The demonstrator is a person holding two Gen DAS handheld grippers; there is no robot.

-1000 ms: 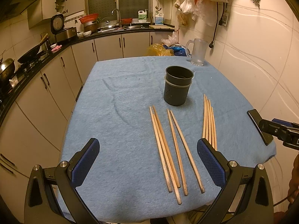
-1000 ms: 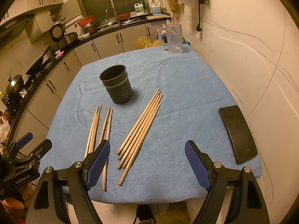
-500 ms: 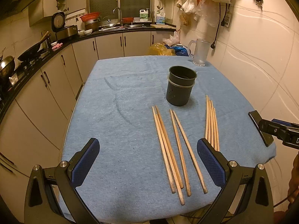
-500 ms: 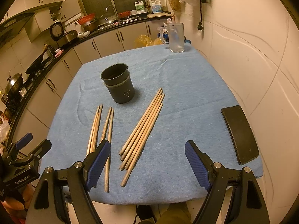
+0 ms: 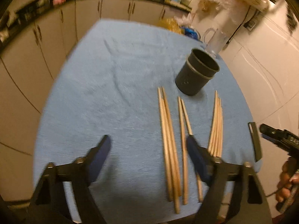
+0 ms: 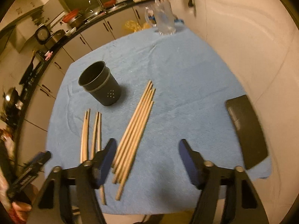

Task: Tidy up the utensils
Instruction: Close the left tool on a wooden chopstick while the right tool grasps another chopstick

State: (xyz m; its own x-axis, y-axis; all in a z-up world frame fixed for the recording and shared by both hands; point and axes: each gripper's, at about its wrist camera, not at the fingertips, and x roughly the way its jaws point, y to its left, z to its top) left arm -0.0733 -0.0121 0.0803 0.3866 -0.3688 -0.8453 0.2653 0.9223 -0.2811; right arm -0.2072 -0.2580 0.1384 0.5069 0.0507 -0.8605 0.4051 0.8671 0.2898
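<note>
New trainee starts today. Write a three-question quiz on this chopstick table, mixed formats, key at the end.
1. True or false: chopsticks already stand in the dark cup.
2. Which lies nearest the wall-side edge of the blue cloth? A. flat black slab B. glass jug C. cup
3. Fill in: the bundle of chopsticks lies between the right gripper fingers, whose closing jaws press on ____.

Key: 1 false. 2 A. 3 nothing.
</note>
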